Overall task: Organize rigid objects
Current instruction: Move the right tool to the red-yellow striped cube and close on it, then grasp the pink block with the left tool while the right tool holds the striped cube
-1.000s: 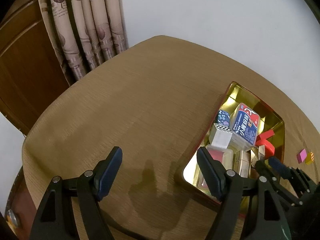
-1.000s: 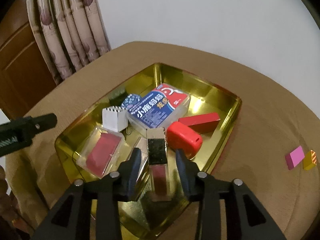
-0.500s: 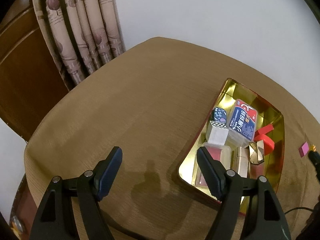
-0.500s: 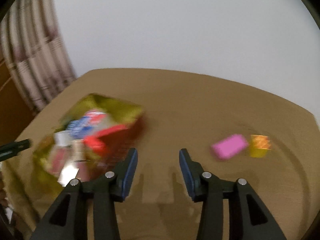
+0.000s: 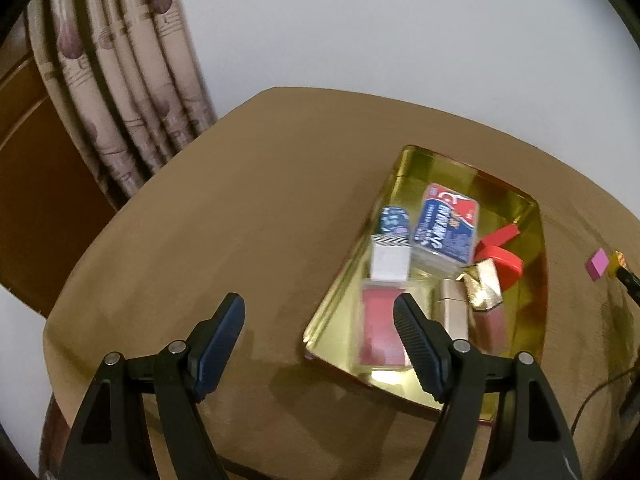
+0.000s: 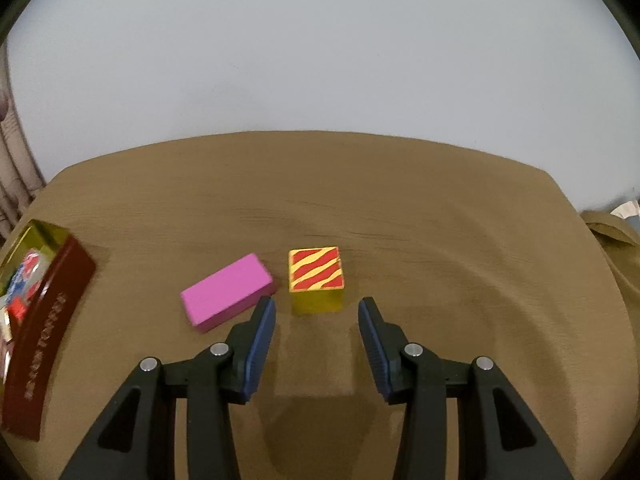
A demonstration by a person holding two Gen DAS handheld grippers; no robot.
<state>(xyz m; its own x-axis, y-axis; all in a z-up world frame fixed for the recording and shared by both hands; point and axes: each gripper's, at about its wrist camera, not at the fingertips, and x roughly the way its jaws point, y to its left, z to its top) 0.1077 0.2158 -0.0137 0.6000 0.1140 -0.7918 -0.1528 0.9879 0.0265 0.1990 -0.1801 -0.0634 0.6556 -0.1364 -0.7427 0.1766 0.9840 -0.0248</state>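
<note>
**Right tongs poised over the striped cube, left tongs waiting by the tray**

The right tongs (image 6: 316, 312) stand apart with nothing between the pads, having just been opening. They hang above the brown table (image 6: 440, 240), just short of a yellow cube (image 6: 317, 278) with red stripes on its top face. A pink block (image 6: 228, 290) lies flat just beside the cube on its left, apart from it; the left pad's tip sits close to the block's near corner.

At the far left of that view is the gold tray (image 6: 36, 236) with its dark red outer wall.

The left tongs (image 5: 320, 312) are wide apart and empty, held over the table at the tray's (image 5: 536, 248) near corner. Inside the tray lie a blue-and-red card box (image 5: 444, 228), a white block (image 5: 390, 260), a small patterned blue piece (image 5: 394, 220), a clear case with red contents (image 5: 380, 328), red pieces (image 5: 500, 252) and a gold-wrapped item (image 5: 486, 288). A patterned curtain (image 5: 120, 92) hangs behind.
</note>
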